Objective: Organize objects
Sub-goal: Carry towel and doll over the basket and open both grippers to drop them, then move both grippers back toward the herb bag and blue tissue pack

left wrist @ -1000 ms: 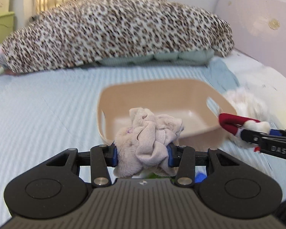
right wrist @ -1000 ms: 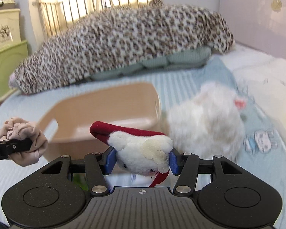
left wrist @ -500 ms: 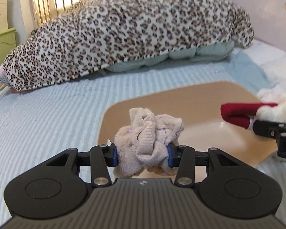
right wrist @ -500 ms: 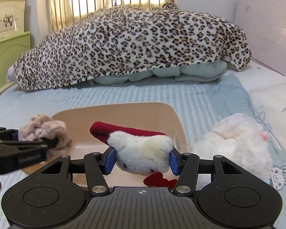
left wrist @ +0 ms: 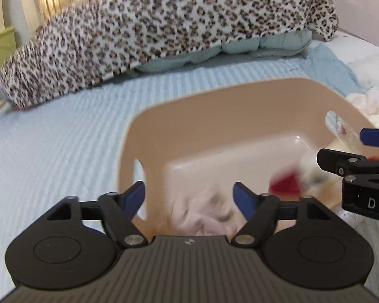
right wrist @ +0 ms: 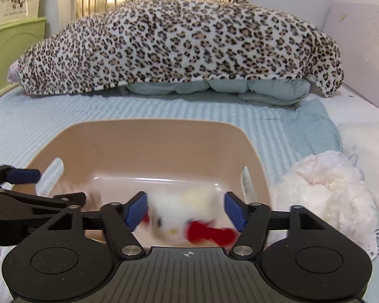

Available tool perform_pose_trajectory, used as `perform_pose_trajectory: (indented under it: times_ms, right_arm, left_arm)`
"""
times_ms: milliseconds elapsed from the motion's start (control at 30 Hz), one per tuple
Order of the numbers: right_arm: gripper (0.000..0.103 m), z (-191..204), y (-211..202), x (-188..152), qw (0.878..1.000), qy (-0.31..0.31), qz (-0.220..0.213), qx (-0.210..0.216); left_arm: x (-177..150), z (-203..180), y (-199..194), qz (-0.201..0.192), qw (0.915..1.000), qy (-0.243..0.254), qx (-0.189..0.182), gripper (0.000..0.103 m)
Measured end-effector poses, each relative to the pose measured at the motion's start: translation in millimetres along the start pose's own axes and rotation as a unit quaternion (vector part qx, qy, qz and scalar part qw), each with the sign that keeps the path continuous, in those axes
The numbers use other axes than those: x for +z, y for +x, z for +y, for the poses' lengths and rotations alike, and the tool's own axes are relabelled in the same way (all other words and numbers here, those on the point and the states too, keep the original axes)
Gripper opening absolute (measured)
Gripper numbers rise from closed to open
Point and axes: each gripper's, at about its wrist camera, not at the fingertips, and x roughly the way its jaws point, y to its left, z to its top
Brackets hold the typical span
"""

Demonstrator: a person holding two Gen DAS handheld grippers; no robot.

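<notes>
Now both drop into the basin (right wrist: 252, 151): left hand-held gripper (left wrist: 188, 197) opening over the rag (left wrist: 204, 217), right hand-held gripper (right wrist: 185, 208) opening off the plush (right wrist: 182, 217); next, fetch the fluffy toy (right wrist: 326, 189).

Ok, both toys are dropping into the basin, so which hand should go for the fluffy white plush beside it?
Right. The fluffy white plush lies just outside the basin on the right gripper side; its jaws are opening, clear of the white toy. The left gripper would have to cross over.
</notes>
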Motion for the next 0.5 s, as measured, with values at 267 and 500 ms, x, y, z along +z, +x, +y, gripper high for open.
perform_pose_trajectory:
  times_ms: [267, 500]
  right_arm:
    - [0.099, -13.1, -48.7, -13.6, 0.999, 0.025, -0.013, 0.017]
    - [0.103, -6.1, -76.8, -46.1, 1.000, -0.012, 0.007, 0.017]
  left_arm:
    - [-9.5, 17.7, -52.5, -0.012, 0.9999, -0.008, -0.008, 0.092]
    - [-43.5, 20.6, -80.0, -0.007, 0.9999, -0.003, -0.009, 0.095]
